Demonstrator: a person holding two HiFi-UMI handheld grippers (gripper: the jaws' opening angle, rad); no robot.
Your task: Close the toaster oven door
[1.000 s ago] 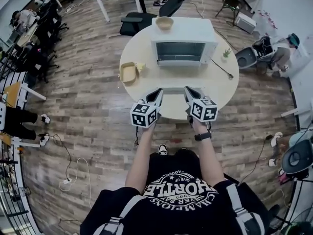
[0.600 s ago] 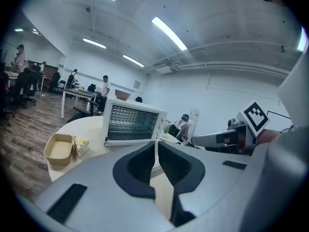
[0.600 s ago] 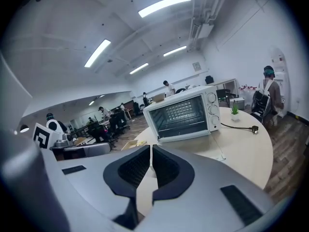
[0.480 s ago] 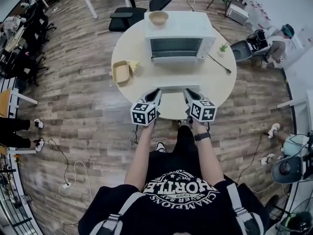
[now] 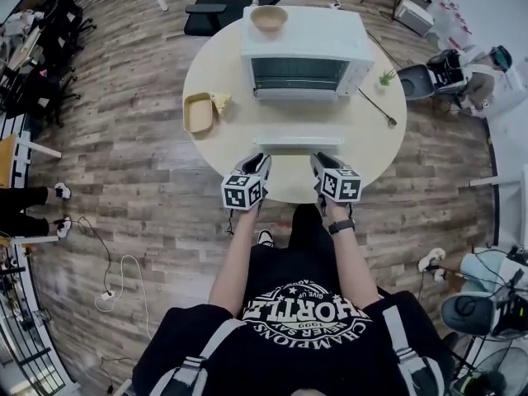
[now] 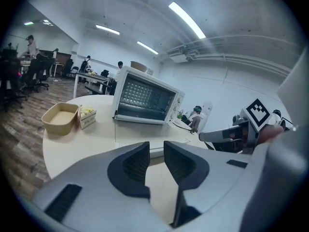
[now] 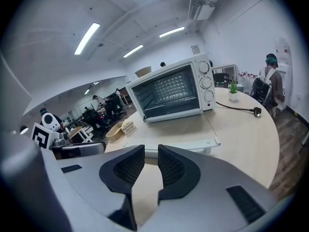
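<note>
A white toaster oven [image 5: 301,52] stands at the back of the round table [image 5: 371,151]. Its glass door [image 5: 299,122] lies folded down flat, with the handle bar [image 5: 299,143] toward me. My left gripper [image 5: 262,162] and right gripper [image 5: 320,160] hover side by side at the table's near edge, just short of the handle. In the left gripper view the jaws [image 6: 156,151] are opening with only bare tabletop between them, and the oven [image 6: 145,100] is ahead. In the right gripper view the jaws [image 7: 150,161] are also opening, empty, facing the door [image 7: 178,129].
A tan bowl [image 5: 269,18] sits on top of the oven. A tan tray [image 5: 197,112] and a small yellow box [image 5: 220,103] lie left of the oven. A little plant [image 5: 385,77] and a loose power plug [image 5: 375,107] are on the right. Office chairs and people ring the room.
The head view has shifted, so the table and oven sit larger and higher in frame. Both grippers have stayed together in front of the door's handle.
</note>
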